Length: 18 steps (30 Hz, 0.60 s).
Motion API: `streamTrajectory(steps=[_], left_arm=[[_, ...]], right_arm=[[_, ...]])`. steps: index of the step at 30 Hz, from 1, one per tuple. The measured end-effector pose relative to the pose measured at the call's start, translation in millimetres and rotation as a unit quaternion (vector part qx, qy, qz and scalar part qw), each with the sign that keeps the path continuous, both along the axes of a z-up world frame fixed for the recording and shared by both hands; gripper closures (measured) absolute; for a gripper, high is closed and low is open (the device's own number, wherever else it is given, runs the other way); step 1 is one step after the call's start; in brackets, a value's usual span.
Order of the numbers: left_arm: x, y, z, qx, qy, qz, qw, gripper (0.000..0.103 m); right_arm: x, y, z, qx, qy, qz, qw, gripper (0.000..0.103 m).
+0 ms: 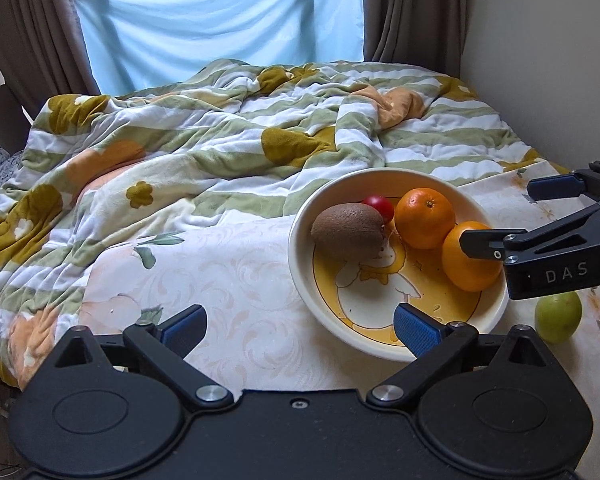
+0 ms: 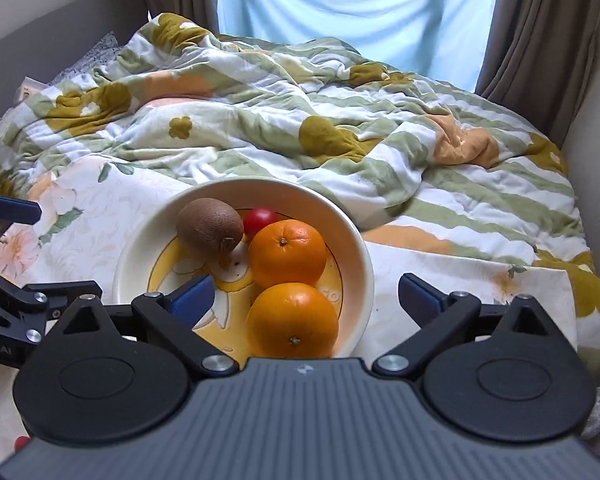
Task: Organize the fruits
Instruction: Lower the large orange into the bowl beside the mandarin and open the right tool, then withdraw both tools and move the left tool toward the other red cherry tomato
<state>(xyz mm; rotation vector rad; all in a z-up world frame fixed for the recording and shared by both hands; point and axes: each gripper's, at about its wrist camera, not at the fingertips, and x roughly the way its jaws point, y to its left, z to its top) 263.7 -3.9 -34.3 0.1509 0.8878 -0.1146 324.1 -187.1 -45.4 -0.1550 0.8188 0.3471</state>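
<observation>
Four fruits sit in the bowl point(image 2: 140, 240) on the bed point(image 2: 420, 272): two oranges point(image 2: 287, 253), a kiwi point(image 2: 209, 224), a tomato point(image 2: 260, 218). Both the left gripper point(image 1: 300, 326) and right gripper point(image 2: 306, 296) gape wide, holding nothing; an apple point(image 1: 558, 316) lies beside the bowl.

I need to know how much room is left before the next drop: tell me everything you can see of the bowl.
The bowl is round, shallow and cream-coloured, apparently glazed ceramic, with a yellow floor bearing a cartoon duck print. It sits upright on the pale floral cloth at the bed's near edge. Inside lie a kiwi, a small red fruit behind it, and two oranges that touch each other. The near-left floor is bare. No gripper pad touches it.
</observation>
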Motion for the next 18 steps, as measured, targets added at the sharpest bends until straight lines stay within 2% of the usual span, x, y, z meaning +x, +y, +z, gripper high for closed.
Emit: streamTrajectory(steps=[9, 13, 18], left_arm=[[-23.9, -4.7, 18.3, -0.01, -0.021, 0.01, 0.9997, 0.001], [-40.0, -3.9, 32.0, -0.022, -0.037, 0.024, 0.9988, 0.001], [-65.8, -5.0, 47.5, -0.019, -0.06, 0.037, 0.9973, 0.001]], right_arm=[[-14.7, -19.4, 20.7, 0.03, 0.0, -0.02, 0.999, 0.0], [-30.5, -26.8, 35.1, 0.036, -0.011, -0.02, 0.999, 0.0], [-56.6, -35.6, 54.6, 0.035, -0.029, -0.022, 0.999, 0.0]])
